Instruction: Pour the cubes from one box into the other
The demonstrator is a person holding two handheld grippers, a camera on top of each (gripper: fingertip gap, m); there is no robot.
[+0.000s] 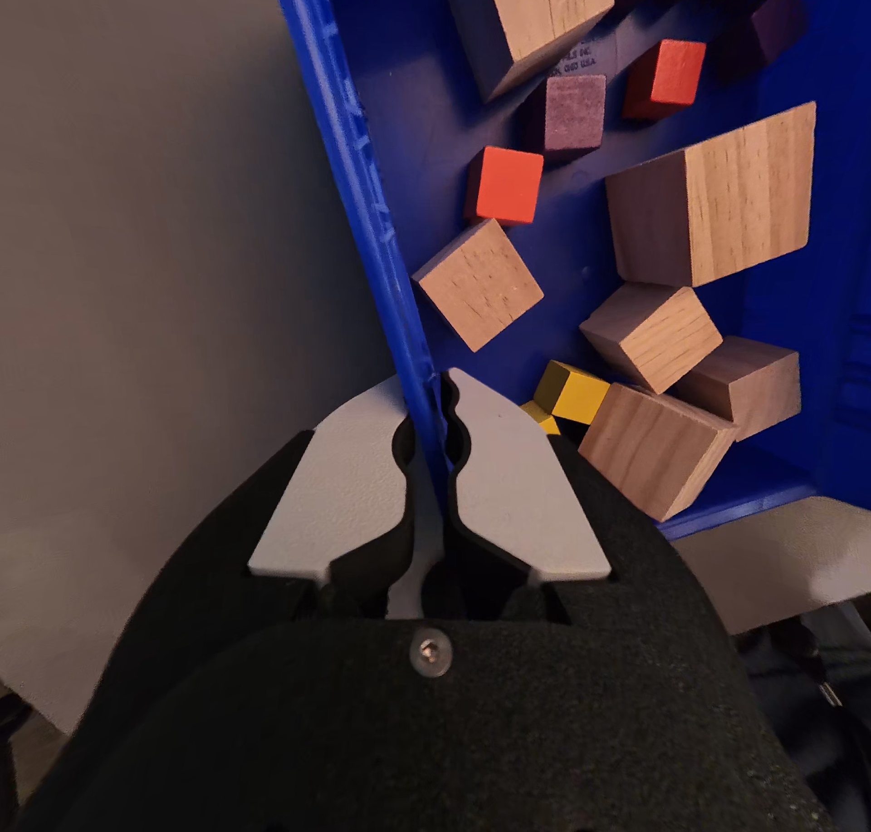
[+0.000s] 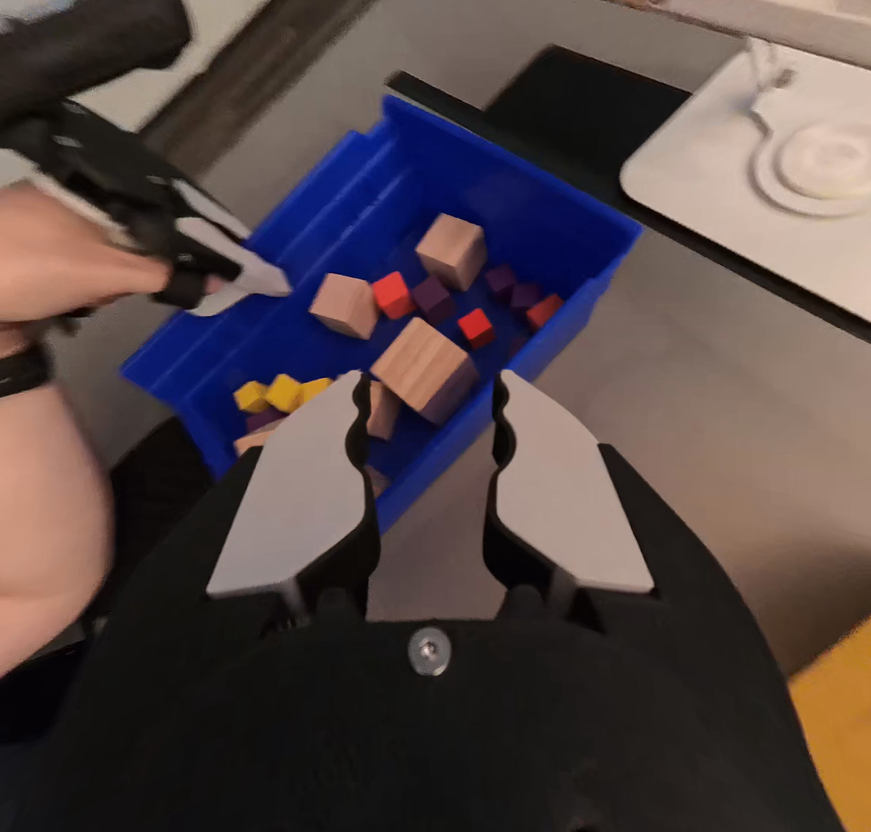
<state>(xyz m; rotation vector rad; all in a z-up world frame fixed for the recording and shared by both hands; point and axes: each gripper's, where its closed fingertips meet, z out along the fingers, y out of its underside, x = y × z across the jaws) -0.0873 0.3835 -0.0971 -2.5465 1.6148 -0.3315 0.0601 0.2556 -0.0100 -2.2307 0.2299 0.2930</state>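
Left gripper (image 1: 426, 413): jaws pinched on the side wall of the blue box (image 1: 377, 224), one jaw inside, one outside. The cubes (image 1: 707, 196) lie loose on the box floor, just beyond the inner jaw. Right gripper (image 2: 426, 385): jaws spread, holding nothing, poised over the box's near corner above the table (image 2: 660, 385). No second box is visible. Risk: a single thin-wall pinch may let the box twist or slip once tilted, spilling cubes onto the table.

Small raised moulded lettering on blue box (image 1: 589, 50) floor, partly hidden by wooden cube (image 1: 532, 12)
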